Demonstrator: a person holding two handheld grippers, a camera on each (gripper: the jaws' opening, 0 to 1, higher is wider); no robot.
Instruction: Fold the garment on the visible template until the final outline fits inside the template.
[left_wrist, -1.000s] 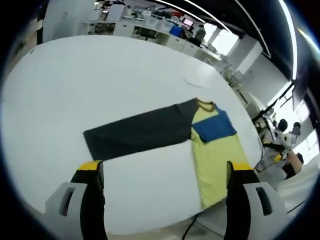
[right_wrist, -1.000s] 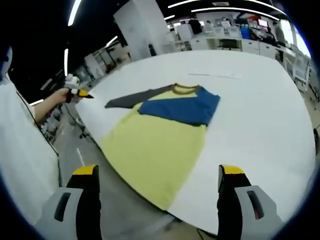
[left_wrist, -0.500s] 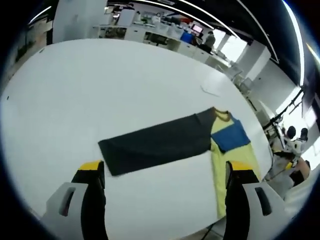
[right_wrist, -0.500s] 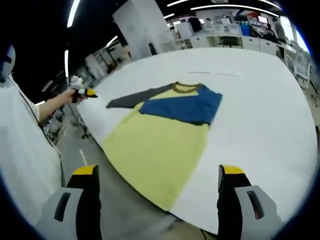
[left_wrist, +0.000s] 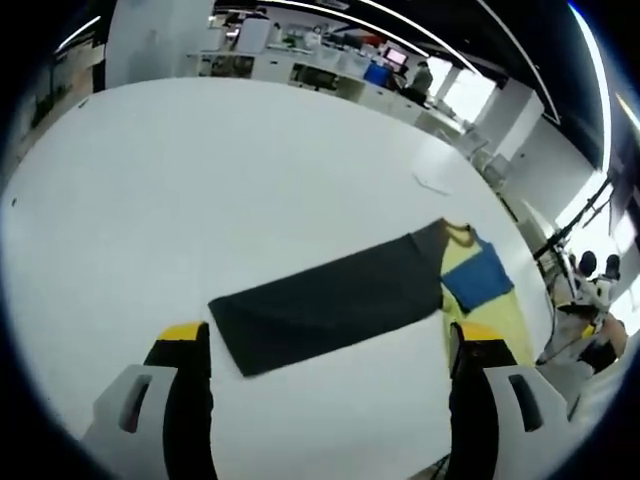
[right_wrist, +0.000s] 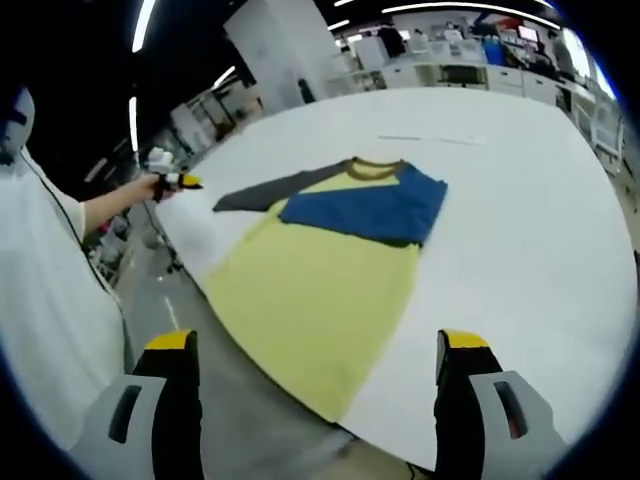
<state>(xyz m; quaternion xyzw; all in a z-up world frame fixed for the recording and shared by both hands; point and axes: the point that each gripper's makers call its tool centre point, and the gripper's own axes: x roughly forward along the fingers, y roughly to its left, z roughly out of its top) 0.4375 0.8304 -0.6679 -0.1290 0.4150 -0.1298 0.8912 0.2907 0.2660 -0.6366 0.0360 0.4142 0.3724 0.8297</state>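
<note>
A: Left gripper (left_wrist: 325, 345) first. Jaws spread wide, yellow-tipped, nothing between them but air. Hanging above the white table (left_wrist: 200, 180), apart from the cloth.

B: And the garment (left_wrist: 350, 295) from there?

A: Flat on the table, just beyond the jaw tips. Dark grey sleeve (left_wrist: 320, 300) stretched out long between the two jaws, cuff end toward the left jaw. Yellow body (left_wrist: 490, 310) and blue sleeve (left_wrist: 478, 280) further along, past the right jaw, toward the table's edge.

B: Right gripper (right_wrist: 310, 350)?

A: Same story. Jaws wide apart, gripping nothing, held off the table's near edge. Garment (right_wrist: 330, 260) straight ahead between the jaws, well apart from them. Yellow body (right_wrist: 310, 300) nearest, hem overhanging the table's edge slightly. Blue sleeve (right_wrist: 370, 210) folded across the chest, brown collar (right_wrist: 375, 167) at the far end, grey sleeve (right_wrist: 270, 190) reaching out along the table toward the left gripper (right_wrist: 170, 180).

B: That one visible in the right gripper view?

A: Small, in a hand, beside the table's far corner from the garment; too small there to read the jaws. White-sleeved arm (right_wrist: 50, 290) leading to it.

B: Template?

A: Thin pale strip (right_wrist: 430, 140) on the table beyond the collar; cannot tell what it is. No clear outline under the garment.

B: Containers?

A: Desks and monitors (left_wrist: 330, 70) beyond the table; contents too small to tell.
</note>
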